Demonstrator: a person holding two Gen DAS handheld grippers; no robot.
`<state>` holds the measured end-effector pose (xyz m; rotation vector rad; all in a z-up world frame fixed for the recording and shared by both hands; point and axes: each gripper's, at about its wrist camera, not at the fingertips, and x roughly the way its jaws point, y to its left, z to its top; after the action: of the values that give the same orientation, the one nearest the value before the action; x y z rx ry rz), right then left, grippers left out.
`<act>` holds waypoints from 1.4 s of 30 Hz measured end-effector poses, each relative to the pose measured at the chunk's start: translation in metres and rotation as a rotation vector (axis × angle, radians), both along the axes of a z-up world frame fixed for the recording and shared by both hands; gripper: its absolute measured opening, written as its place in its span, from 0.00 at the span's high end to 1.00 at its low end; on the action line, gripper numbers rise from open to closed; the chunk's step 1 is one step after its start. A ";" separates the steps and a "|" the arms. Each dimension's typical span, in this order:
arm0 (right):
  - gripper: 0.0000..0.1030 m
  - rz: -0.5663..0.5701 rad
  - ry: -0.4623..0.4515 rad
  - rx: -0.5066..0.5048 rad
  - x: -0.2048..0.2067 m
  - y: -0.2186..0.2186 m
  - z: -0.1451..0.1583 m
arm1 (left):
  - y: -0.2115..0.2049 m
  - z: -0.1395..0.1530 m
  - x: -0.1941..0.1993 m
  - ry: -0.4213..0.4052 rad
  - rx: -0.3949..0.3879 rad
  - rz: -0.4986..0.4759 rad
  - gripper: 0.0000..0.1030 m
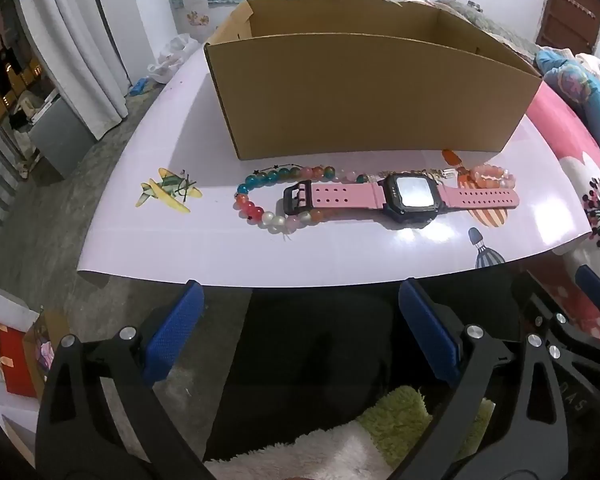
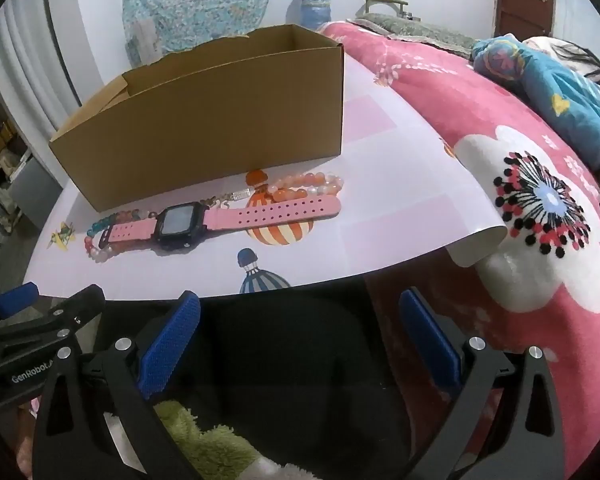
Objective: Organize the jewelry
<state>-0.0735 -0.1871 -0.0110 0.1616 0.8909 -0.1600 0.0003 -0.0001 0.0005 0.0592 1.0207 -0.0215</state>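
Observation:
An open cardboard box (image 1: 364, 92) (image 2: 204, 128) stands on a pale printed sheet (image 1: 220, 248) (image 2: 380, 184). In front of it lies a pink-strapped watch (image 1: 400, 196) (image 2: 220, 218) with a black square case, face up. A multicoloured bead bracelet (image 1: 260, 204) (image 2: 100, 240) lies under its buckle end. A peach bead bracelet (image 1: 492, 176) (image 2: 312, 184) lies by the other strap end. My left gripper (image 1: 300, 320) and right gripper (image 2: 300, 320) both hang open off the sheet's near edge, with nothing between the blue pads.
The sheet lies partly on a pink flowered blanket (image 2: 520, 184), its right corner curled up (image 2: 480, 248). A blue patterned cushion (image 2: 548, 80) lies at the far right. Grey floor (image 1: 60, 216) shows on the left. Dark fabric and a green-white fluffy cloth (image 1: 392, 420) lie below the grippers.

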 end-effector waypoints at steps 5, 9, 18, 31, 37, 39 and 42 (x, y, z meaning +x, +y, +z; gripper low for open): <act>0.05 0.003 0.011 0.011 0.001 0.000 -0.001 | -0.002 0.001 -0.004 -0.001 0.000 0.011 0.08; 0.05 -0.001 0.012 0.013 0.000 -0.004 0.000 | -0.005 -0.004 -0.004 -0.001 0.004 0.000 0.08; 0.05 -0.008 0.008 0.016 -0.001 -0.006 0.001 | -0.001 -0.006 -0.002 0.002 0.000 0.004 0.08; 0.05 -0.005 0.005 0.020 -0.002 -0.005 0.004 | 0.001 -0.004 -0.001 -0.002 0.003 0.005 0.08; 0.05 -0.006 0.004 0.019 -0.002 -0.005 0.004 | 0.002 -0.002 0.000 -0.002 0.002 0.007 0.08; 0.05 -0.006 0.005 0.019 -0.002 -0.005 0.003 | 0.001 -0.002 0.000 -0.003 0.005 0.007 0.08; 0.05 -0.007 0.006 0.020 -0.003 -0.004 0.004 | 0.002 -0.003 0.000 -0.002 0.004 0.006 0.08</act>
<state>-0.0764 -0.1911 -0.0075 0.1827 0.8980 -0.1578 -0.0001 0.0015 -0.0020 0.0592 1.0186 -0.0138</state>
